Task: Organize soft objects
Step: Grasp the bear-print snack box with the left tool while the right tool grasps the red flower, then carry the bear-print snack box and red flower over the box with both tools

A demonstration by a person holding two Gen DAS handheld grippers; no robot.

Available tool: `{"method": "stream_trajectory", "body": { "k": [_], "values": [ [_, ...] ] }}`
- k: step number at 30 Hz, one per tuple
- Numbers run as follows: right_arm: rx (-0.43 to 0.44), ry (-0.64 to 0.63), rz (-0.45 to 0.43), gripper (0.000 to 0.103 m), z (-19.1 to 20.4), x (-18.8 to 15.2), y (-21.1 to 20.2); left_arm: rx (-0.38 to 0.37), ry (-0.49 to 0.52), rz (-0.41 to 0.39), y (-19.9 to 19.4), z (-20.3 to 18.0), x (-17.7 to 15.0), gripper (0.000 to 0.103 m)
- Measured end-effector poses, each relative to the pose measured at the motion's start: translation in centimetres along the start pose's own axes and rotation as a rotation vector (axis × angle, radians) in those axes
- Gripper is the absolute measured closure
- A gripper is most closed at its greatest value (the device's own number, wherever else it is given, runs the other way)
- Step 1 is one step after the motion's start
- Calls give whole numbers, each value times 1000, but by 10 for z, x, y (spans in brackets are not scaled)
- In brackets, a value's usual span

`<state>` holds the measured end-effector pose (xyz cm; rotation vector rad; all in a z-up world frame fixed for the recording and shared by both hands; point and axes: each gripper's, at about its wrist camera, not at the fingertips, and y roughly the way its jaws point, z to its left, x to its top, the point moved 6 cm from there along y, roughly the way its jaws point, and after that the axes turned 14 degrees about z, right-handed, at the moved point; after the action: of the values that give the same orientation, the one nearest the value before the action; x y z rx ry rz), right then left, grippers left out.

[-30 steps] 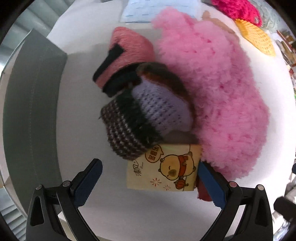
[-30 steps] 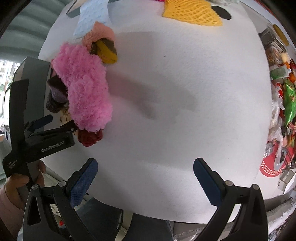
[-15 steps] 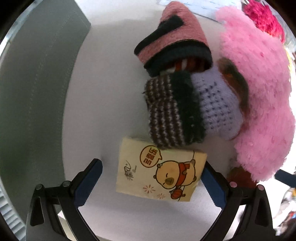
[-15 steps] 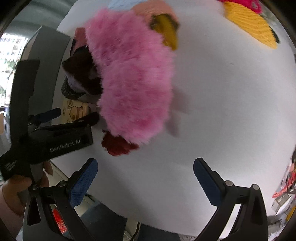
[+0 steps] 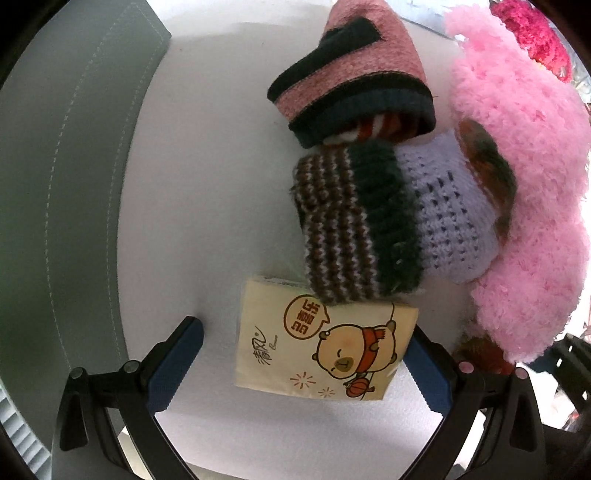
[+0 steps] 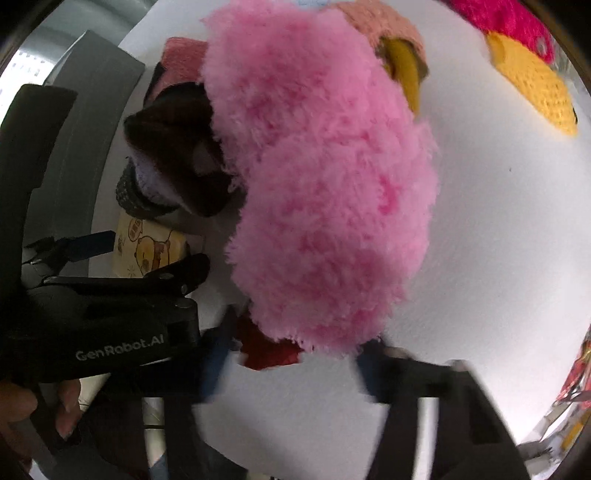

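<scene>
Between the spread fingers of the left gripper [image 5: 304, 363] sits one tissue pack [image 5: 321, 347] with a cartoon bear on it, its right edge against the right pad and a clear gap on the left, so the jaws are open and nothing is gripped yet. Just ahead of that gripper is one striped knit piece [image 5: 373, 225] (brown, green and lilac bands) overlapping the pack's far edge, and beyond that one pink knit hat [image 5: 351, 70] with dark bands. Ahead and to the right is one big fluffy pink thing [image 5: 524, 192].

Off to the gripper's left is a grey fabric bin [image 5: 62, 206], which I'd guess is where stuff goes, though I can't see inside it.

From the right wrist view, the right gripper [image 6: 291, 373] is smeared with motion blur, so I can't tell how its jaws stand. One small red item [image 6: 266, 349] lies right at its fingertips, half under the fluff. Further ahead and right: one yellow knit piece [image 6: 535, 88], one magenta fuzzy item [image 6: 506, 18], and one peach piece with a mustard bit [image 6: 399, 55].

My read is early days: everything's on the white table [image 6: 498, 221], still unsorted.
</scene>
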<state>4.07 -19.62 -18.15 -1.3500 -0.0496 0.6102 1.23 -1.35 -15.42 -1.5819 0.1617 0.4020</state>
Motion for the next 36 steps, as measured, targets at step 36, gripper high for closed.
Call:
{"method": "stream_trajectory", "body": {
  "k": [36],
  "values": [
    [49,5,-6,65,-15,-32,-88,0,-94,-172,-131,-11,-16,25]
  ]
}}
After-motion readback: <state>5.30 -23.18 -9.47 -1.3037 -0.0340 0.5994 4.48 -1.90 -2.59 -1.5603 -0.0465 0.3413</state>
